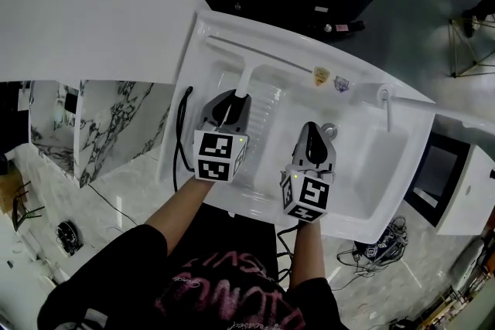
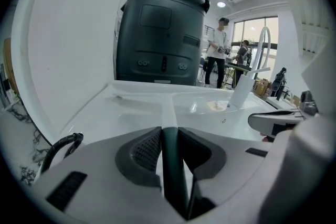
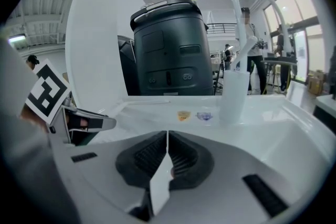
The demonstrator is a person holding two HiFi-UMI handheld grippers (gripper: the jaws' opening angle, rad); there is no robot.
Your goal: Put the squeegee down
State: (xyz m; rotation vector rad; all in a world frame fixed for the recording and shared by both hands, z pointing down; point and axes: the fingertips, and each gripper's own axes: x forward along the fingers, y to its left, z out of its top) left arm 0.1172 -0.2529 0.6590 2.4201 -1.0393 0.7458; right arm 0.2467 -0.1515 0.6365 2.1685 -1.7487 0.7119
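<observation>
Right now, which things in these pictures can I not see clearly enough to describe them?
Squeegee handle: lower end hidden inside the left gripper, head view.
Squeegee blade: whether it touches the sink cannot be told, any view.
Stickers: too small to read, every view.
Round grey fitting: partly covered by the right gripper, head view.

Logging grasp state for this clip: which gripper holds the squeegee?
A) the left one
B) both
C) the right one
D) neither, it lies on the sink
A: the left gripper has its jaws clamped on the handle of the squeegee, while the right gripper has its jaws shut together on nothing.
</observation>
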